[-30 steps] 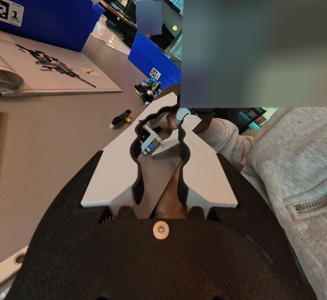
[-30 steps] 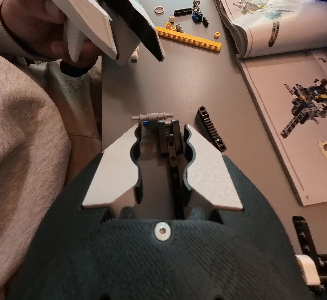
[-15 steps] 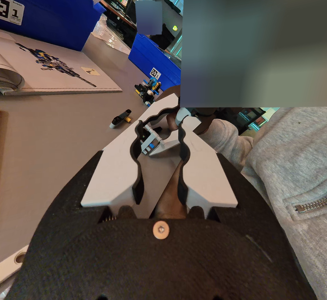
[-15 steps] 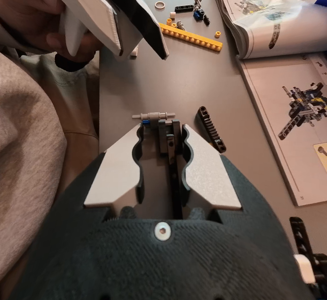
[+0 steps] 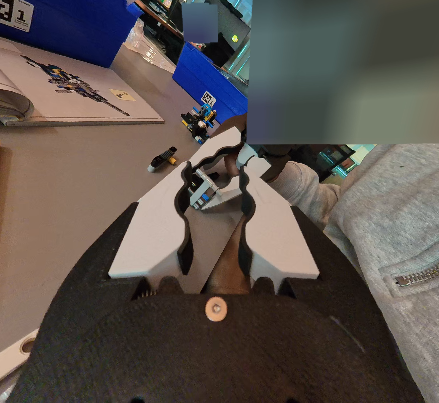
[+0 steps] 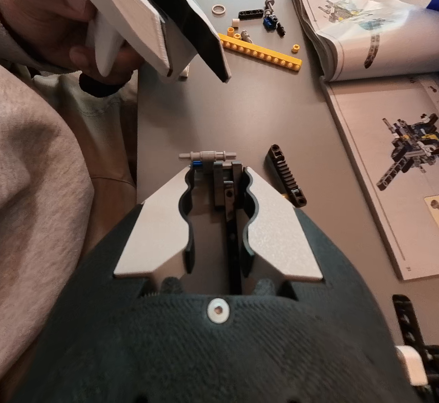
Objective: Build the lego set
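My right gripper is shut on a small assembly of dark grey and black beams. A light grey axle pin crosses its far end and a blue pin sits at its left. The assembly is held just above the grey table, near its edge. In the left wrist view the assembly shows between that gripper's white fingers. My left gripper is open and empty, pointing at the assembly from a short way off. It also shows in the right wrist view, above and beyond the assembly.
A black toothed rack lies right of the assembly. Farther off lie a long yellow beam and loose small parts. An open instruction booklet lies on the right. Two blue bins and a partial model stand beyond. About 7 cm separates my left fingertips from my right. The partial model sits 15 cm or so from the ends of my right fingers.
The left gripper has crept slightly closer toward the assembly. The right gripper still holds the assembly in nearly the same place.
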